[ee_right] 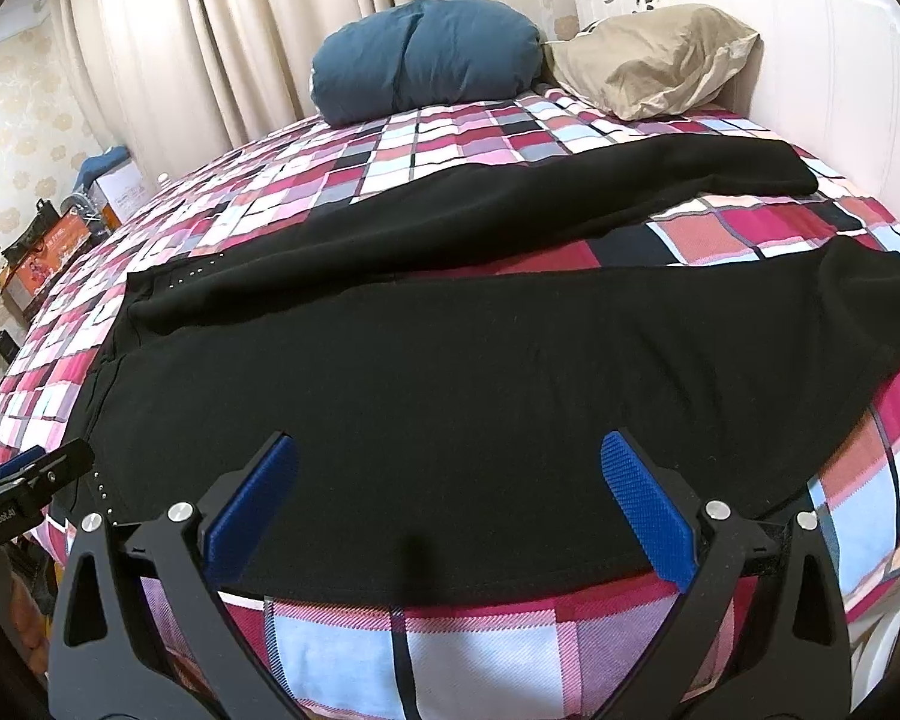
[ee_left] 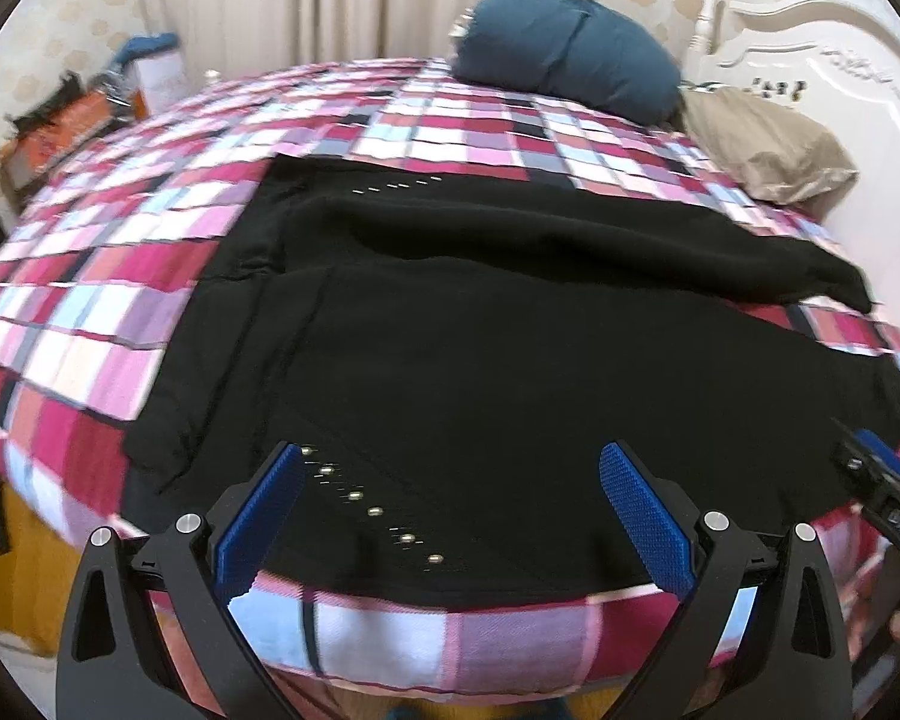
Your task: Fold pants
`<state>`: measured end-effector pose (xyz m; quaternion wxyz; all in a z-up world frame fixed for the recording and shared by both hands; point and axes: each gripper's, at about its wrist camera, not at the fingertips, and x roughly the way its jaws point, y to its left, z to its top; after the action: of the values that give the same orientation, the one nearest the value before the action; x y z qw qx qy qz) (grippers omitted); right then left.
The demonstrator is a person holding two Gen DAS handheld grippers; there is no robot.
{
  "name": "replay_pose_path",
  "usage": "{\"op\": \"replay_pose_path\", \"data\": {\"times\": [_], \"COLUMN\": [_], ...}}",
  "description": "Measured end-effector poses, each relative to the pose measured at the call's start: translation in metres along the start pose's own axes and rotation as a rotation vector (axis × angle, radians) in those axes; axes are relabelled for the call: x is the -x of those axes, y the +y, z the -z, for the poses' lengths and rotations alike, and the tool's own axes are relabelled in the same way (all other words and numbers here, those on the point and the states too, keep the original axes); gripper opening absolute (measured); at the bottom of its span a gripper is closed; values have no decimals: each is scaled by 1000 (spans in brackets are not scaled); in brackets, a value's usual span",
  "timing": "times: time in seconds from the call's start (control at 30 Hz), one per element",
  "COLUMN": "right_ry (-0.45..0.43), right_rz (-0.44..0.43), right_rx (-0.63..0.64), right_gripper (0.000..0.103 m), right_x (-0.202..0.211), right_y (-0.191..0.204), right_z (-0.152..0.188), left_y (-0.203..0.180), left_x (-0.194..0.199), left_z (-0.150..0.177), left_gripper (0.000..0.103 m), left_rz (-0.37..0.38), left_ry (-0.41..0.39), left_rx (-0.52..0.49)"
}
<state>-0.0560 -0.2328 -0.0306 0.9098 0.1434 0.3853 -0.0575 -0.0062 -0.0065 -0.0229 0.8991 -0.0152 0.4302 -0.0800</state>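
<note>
Black pants (ee_left: 480, 324) lie spread on a pink and red checked bedspread (ee_left: 90, 312), waist to the left, the two legs running right and splitting apart. A row of small metal studs (ee_left: 369, 510) runs along the near leg edge. My left gripper (ee_left: 450, 480) is open and empty, hovering over the near edge of the pants by the studs. My right gripper (ee_right: 450, 480) is open and empty, over the near leg of the pants (ee_right: 450, 360) further right. The left gripper also shows in the right wrist view (ee_right: 24, 474), and the right gripper in the left wrist view (ee_left: 882, 480).
A dark blue pillow (ee_right: 426, 60) and a beige pillow (ee_right: 654, 60) lie at the far end by a white headboard (ee_right: 822, 48). Cream curtains (ee_right: 240, 30) hang behind. Boxes and clutter (ee_right: 60, 228) stand at the far left beside the bed.
</note>
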Motion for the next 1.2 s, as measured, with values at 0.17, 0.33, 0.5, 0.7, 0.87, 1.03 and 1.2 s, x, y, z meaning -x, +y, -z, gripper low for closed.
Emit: {"op": "replay_pose_path", "data": {"times": [0.17, 0.33, 0.5, 0.7, 0.87, 1.03, 1.2], "right_ry": [15, 24, 46, 84, 129, 141, 183], "right_rz": [-17, -41, -87, -145, -257, -409, -466], "right_rx": [19, 29, 64, 118, 146, 255, 432], "right_gripper": [101, 101, 101, 101, 101, 101, 101], "right_x": [-6, -13, -29, -53, -77, -102, -155], "right_y": [3, 9, 27, 49, 58, 61, 63], "right_z": [-9, -24, -41, -60, -80, -124, -188], "left_y": [27, 90, 168, 209, 200, 182, 178], "left_x": [-3, -19, -87, -165, -197, -211, -215], "left_z": [-25, -92, -157, -199, -212, -209, -207], "left_gripper": [98, 98, 98, 98, 98, 98, 98], "left_rz": [92, 143, 177, 199, 285, 302, 280], "left_ry": [19, -17, 66, 120, 145, 179, 184], "left_rx": [17, -1, 92, 102, 12, -130, -209]}}
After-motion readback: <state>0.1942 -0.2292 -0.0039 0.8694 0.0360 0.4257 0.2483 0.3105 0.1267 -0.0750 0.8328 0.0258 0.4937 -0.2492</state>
